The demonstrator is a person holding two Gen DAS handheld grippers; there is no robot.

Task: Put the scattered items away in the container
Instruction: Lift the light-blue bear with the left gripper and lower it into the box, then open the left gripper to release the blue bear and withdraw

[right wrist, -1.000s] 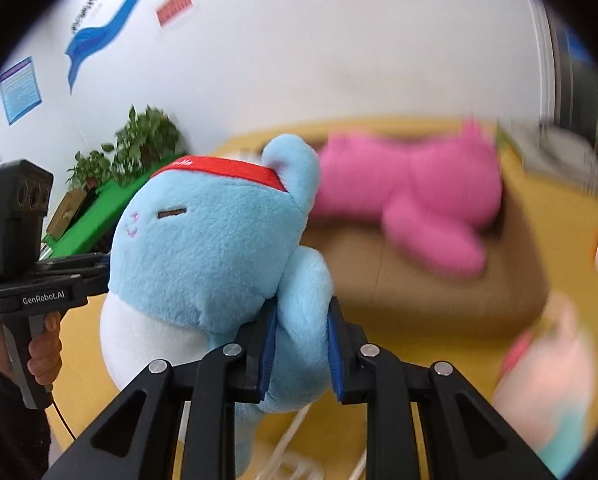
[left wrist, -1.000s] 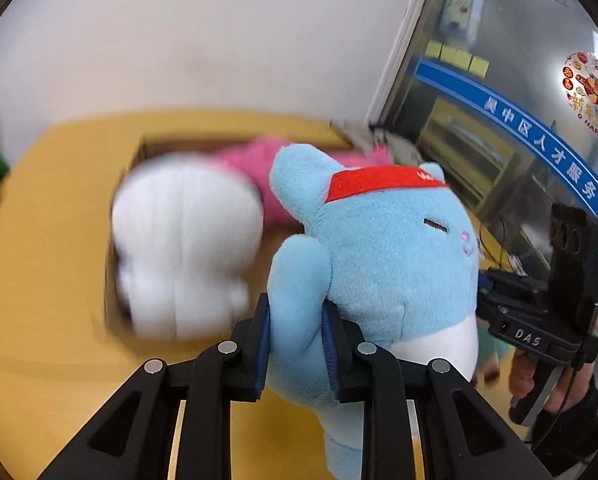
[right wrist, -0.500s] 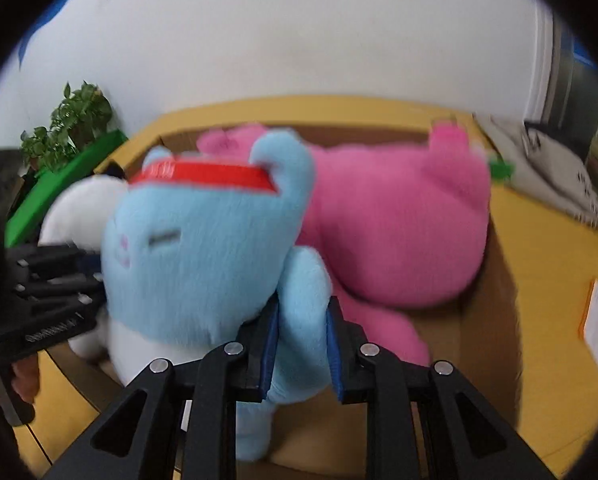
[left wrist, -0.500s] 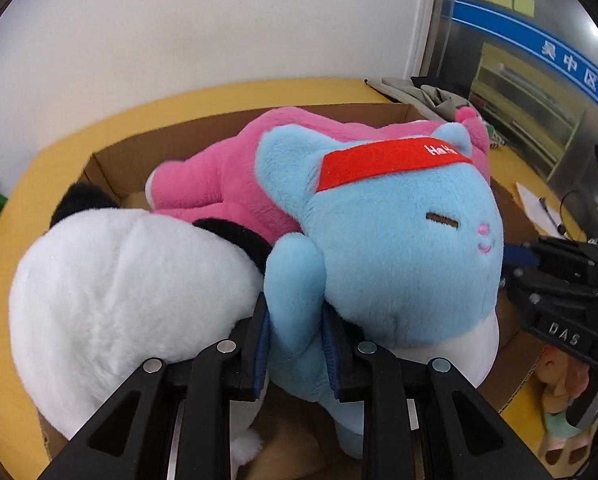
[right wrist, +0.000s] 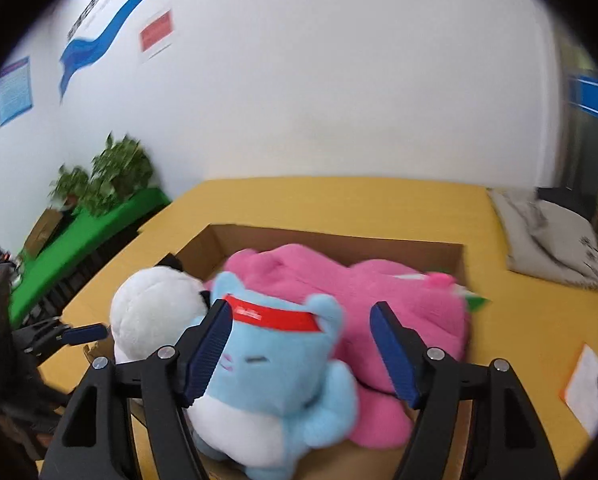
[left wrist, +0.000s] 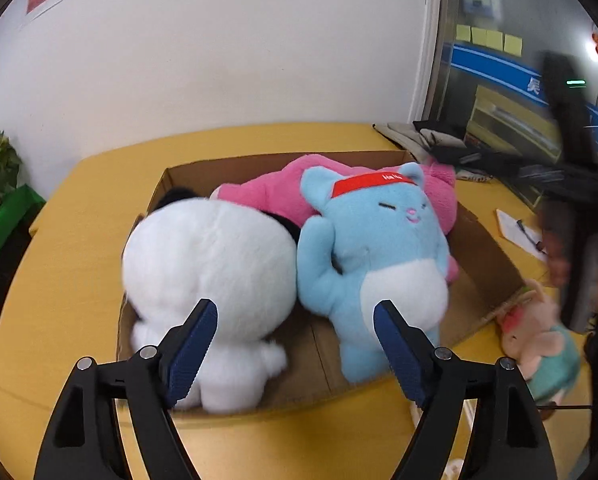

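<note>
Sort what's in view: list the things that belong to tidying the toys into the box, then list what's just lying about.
Part of the job: cardboard box; blue plush, white plush and pink plush already in it; small plush on the table outside the box.

Lying about: grey cushion; notepad; potted plant.

Background stuff around the yellow table

A yellow table (left wrist: 79, 280) is set against a plain white wall (left wrist: 219, 60), where a red-and-white notice (right wrist: 157, 34) and a blue swoosh graphic (right wrist: 95, 36) are stuck up, with a blue poster (right wrist: 15, 90) further left. Leafy potted plants (right wrist: 107, 176) are parked on a green-covered surface (right wrist: 91, 232) off to the side. A grey folded cloth (right wrist: 551, 240) is dumped on the table's far corner, and a sheet of paper with a pen (left wrist: 519, 232) is lying near the edge. Yellow sticky notes (left wrist: 489, 38) are stuck on the glass partition.
</note>
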